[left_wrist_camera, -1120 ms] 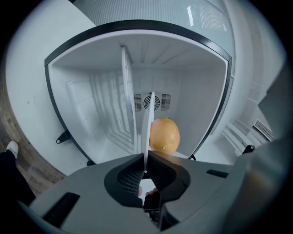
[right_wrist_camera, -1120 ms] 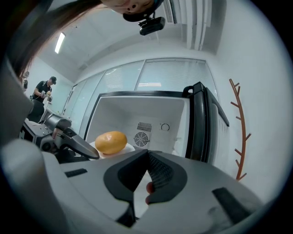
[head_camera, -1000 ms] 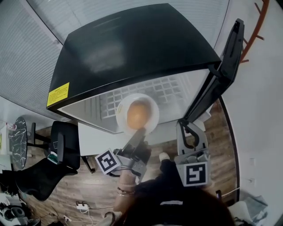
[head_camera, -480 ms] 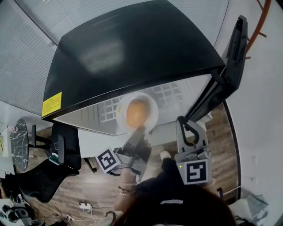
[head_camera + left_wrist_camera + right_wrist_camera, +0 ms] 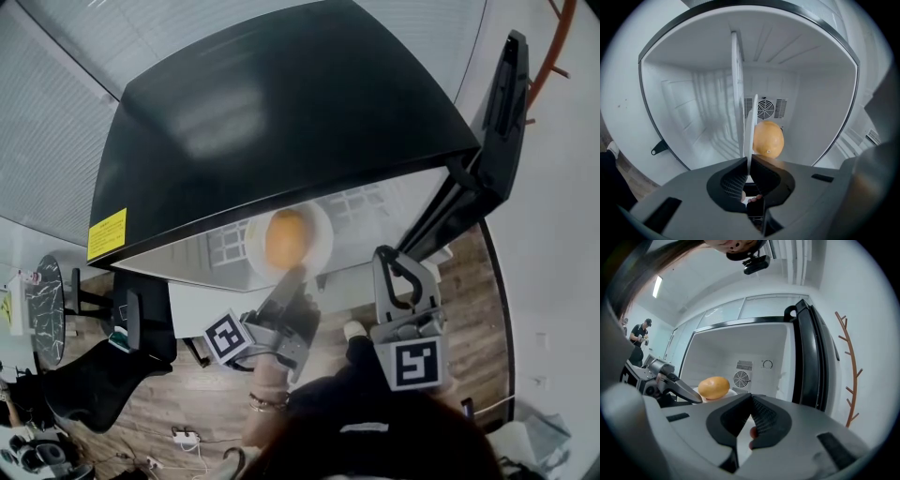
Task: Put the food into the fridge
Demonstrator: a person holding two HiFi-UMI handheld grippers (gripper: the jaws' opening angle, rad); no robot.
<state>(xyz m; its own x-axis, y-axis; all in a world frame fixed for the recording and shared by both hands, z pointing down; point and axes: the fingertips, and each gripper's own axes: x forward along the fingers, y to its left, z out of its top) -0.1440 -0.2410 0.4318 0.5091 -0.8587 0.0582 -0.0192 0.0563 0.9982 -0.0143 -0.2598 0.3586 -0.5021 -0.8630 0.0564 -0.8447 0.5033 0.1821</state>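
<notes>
A white plate [image 5: 320, 240] carries a round orange fruit [image 5: 286, 236]. My left gripper [image 5: 292, 277] is shut on the plate's near rim and holds it inside the mouth of the open black fridge [image 5: 281, 103]. In the left gripper view the plate [image 5: 750, 129] shows edge-on between the jaws, with the fruit [image 5: 768, 139] just beyond and a wire shelf [image 5: 737, 89] in the white interior. My right gripper [image 5: 398, 270] hangs below the open door [image 5: 497, 141], shut with nothing in it. The right gripper view shows the fruit [image 5: 714, 387] against the fridge's back wall.
A black office chair [image 5: 141, 323] and a round marble table [image 5: 42, 309] stand on the wooden floor at the left. A brown branch-shaped rack [image 5: 848, 376] is on the wall right of the door. A person [image 5: 640, 336] stands far off at the left.
The plate with the fruit has moved a little deeper into the fridge with my left gripper. The right gripper has barely shifted.
</notes>
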